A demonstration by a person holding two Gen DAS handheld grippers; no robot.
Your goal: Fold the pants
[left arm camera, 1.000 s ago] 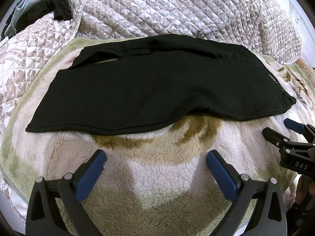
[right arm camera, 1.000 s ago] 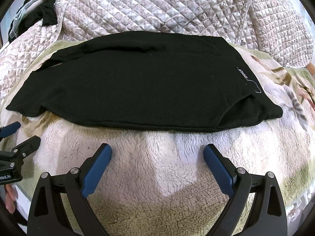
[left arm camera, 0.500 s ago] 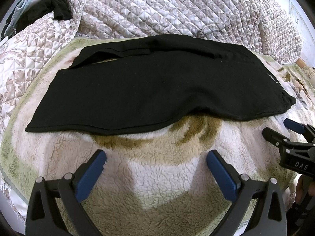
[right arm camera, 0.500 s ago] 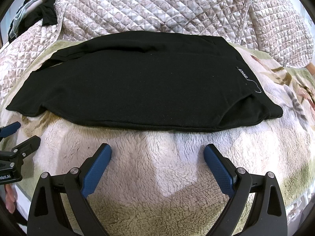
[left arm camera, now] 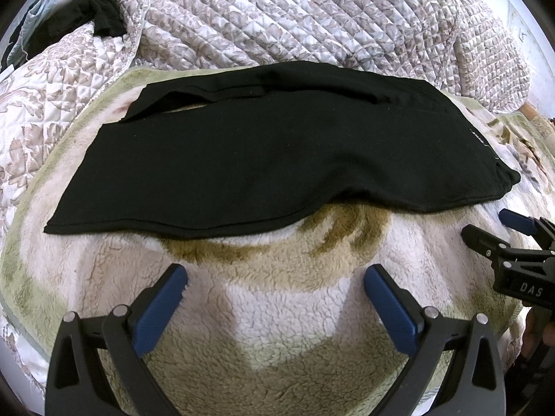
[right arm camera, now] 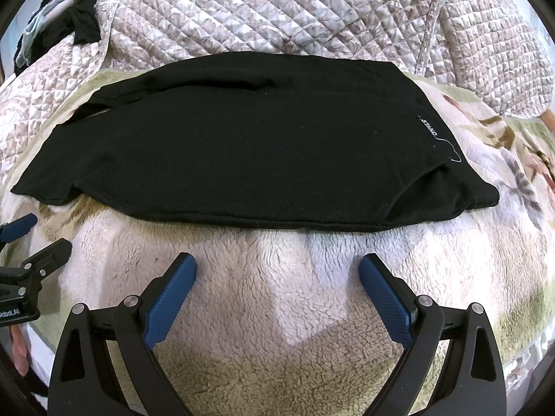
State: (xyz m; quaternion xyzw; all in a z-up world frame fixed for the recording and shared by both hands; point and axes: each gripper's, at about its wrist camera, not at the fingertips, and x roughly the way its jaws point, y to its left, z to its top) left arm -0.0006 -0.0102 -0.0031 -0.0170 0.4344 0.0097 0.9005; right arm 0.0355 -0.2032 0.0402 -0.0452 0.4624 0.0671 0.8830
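Black pants (left arm camera: 270, 152) (right arm camera: 242, 145) lie flat, folded lengthwise, across a fleecy cream blanket (left arm camera: 277, 312) (right arm camera: 277, 294). A small white label (right arm camera: 430, 126) marks their right end. My left gripper (left arm camera: 274, 279) hovers open over the blanket, short of the pants' near edge, nothing between its blue pads. My right gripper (right arm camera: 277, 267) is likewise open and empty, just short of the near hem. Each gripper shows at the edge of the other's view: the right gripper (left arm camera: 492, 228) on the right side, the left gripper (right arm camera: 38, 232) on the left side.
A quilted floral bedspread (left arm camera: 277, 17) (right arm camera: 277, 10) rises behind the pants. Dark clothing (left arm camera: 100, 10) (right arm camera: 81, 17) is heaped at the far left corner. A person's fingers (right arm camera: 19, 350) hold the left gripper's handle.
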